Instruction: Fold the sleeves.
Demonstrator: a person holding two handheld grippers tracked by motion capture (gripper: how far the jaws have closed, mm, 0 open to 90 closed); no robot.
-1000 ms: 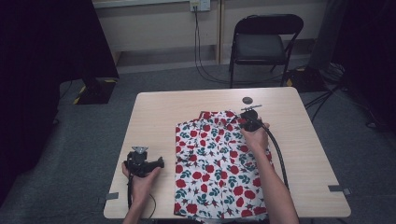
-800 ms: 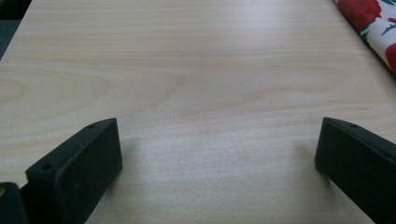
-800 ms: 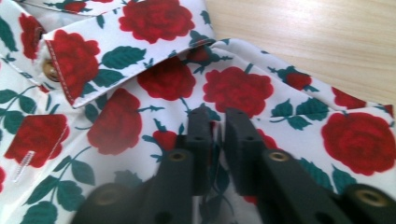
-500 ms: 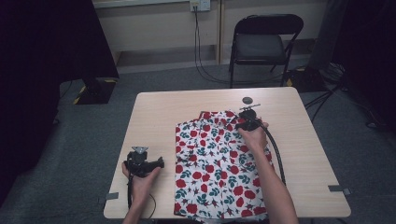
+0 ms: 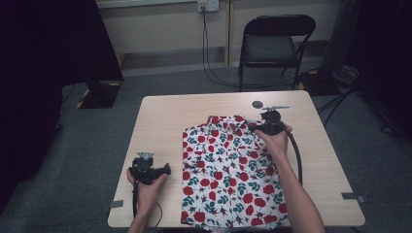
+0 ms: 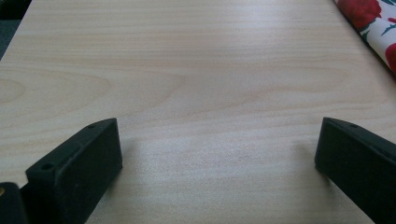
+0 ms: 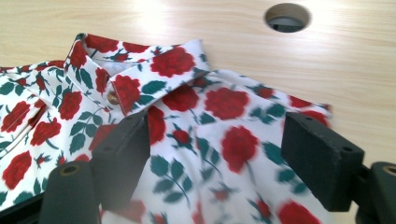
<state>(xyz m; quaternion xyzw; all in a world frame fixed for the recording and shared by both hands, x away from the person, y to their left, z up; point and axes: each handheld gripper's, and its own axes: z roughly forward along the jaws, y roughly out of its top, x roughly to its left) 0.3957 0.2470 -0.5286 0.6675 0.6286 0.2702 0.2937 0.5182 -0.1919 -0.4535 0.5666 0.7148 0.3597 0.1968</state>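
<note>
both jaws of my right gripper [image 7: 215,158] have just been opening above the shirt [image 5: 228,170], nothing pinched, letting it lie flat, while my left gripper [image 6: 217,154] waits spread on the table [image 6: 187,70].

A black folding chair [image 5: 277,46] stands behind the wooden table [image 5: 194,111].

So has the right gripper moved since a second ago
Yes, slightly. In the high view the right gripper sits a little nearer the round hole in the light wooden table than before, above the rose-print shirt; its fingers have just been opening, holding nothing.
</note>
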